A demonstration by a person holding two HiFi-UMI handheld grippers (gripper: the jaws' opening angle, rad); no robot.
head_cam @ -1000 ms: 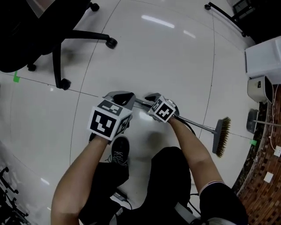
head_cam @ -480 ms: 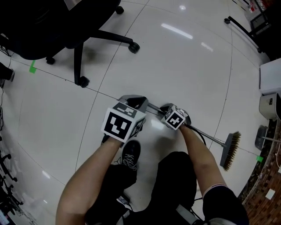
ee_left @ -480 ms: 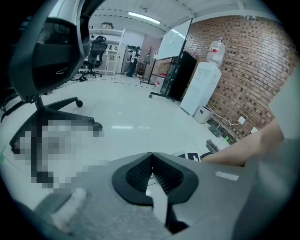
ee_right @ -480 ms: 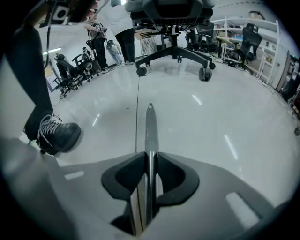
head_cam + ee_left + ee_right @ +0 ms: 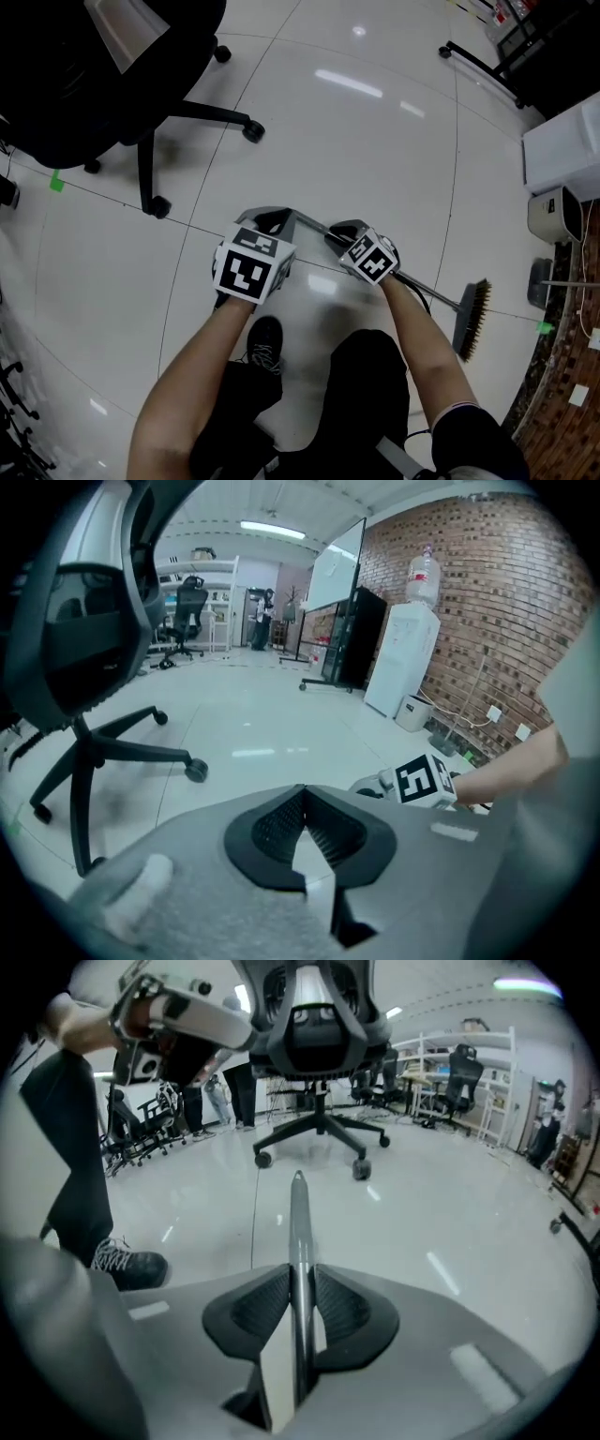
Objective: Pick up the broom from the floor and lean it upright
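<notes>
The broom lies slanted across the white floor, its brush head (image 5: 473,317) at the right and its thin metal handle (image 5: 427,289) running up-left. My right gripper (image 5: 339,231) is shut on the handle (image 5: 299,1227) a little short of its free end. In the right gripper view the rod passes between the pads (image 5: 342,1309) and sticks out ahead. My left gripper (image 5: 274,221) sits just left of the handle's end. Its jaws (image 5: 303,791) are shut with nothing between them. The right gripper's marker cube (image 5: 418,782) shows to its right.
A black office chair (image 5: 122,75) on castors stands at the upper left. The person's black shoe (image 5: 263,339) is below the grippers. A white water dispenser (image 5: 561,141), a bin (image 5: 553,187) and a brick wall (image 5: 562,394) line the right side. A rolling stand's base (image 5: 480,62) is at the top right.
Both grippers have come up and apart from the floor a little, and the right one has carried the handle's end with it. The brush head stays down at the right.
</notes>
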